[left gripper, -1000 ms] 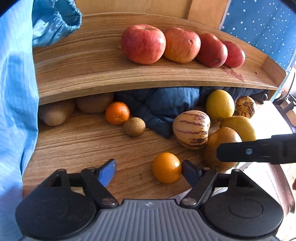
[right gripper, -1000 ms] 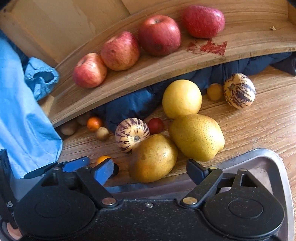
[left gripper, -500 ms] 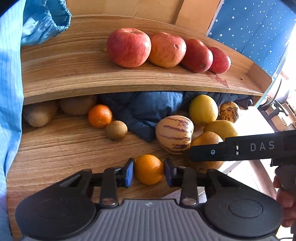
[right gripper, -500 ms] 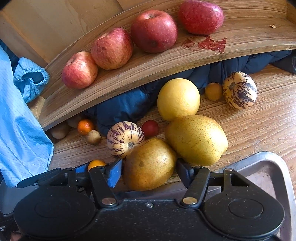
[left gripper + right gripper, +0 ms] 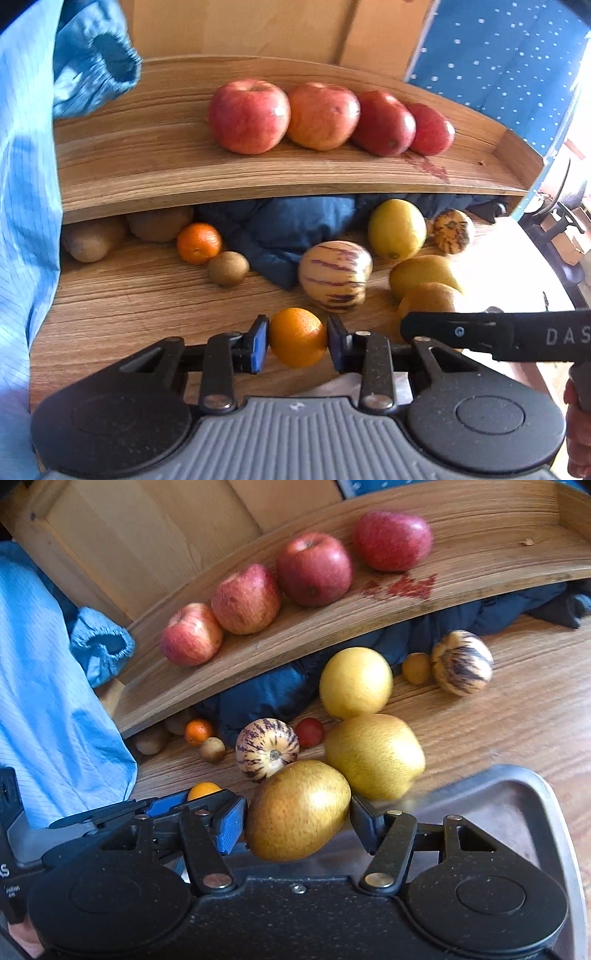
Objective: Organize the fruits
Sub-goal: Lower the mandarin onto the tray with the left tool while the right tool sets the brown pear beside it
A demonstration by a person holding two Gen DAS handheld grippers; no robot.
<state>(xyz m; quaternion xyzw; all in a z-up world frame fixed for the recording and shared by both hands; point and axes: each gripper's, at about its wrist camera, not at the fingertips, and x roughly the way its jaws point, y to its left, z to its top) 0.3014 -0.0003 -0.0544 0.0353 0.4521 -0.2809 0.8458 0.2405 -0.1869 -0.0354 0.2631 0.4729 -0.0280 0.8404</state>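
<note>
My left gripper (image 5: 297, 341) is shut on an orange (image 5: 297, 336), held just above the wooden table (image 5: 129, 295). My right gripper (image 5: 297, 814) is shut on a brown-yellow pear (image 5: 297, 810), lifted over the edge of a metal tray (image 5: 517, 794). Several red apples (image 5: 249, 115) line the raised wooden shelf (image 5: 147, 173). On the table lie a striped melon (image 5: 334, 271), a yellow pear (image 5: 375, 755), a yellow round fruit (image 5: 355, 682), a second striped melon (image 5: 461, 662), a small orange (image 5: 198, 243) and a kiwi (image 5: 228, 268).
A dark blue cloth (image 5: 280, 232) lies bunched under the shelf. Two brown fruits (image 5: 96, 240) sit at the back left under it. A small red fruit (image 5: 309, 732) lies behind the near striped melon. A blue sleeve (image 5: 26, 184) fills the left side.
Both grippers went from open to shut: the left closed on the orange, the right on the brown-yellow pear. Both fruits now sit slightly raised.
</note>
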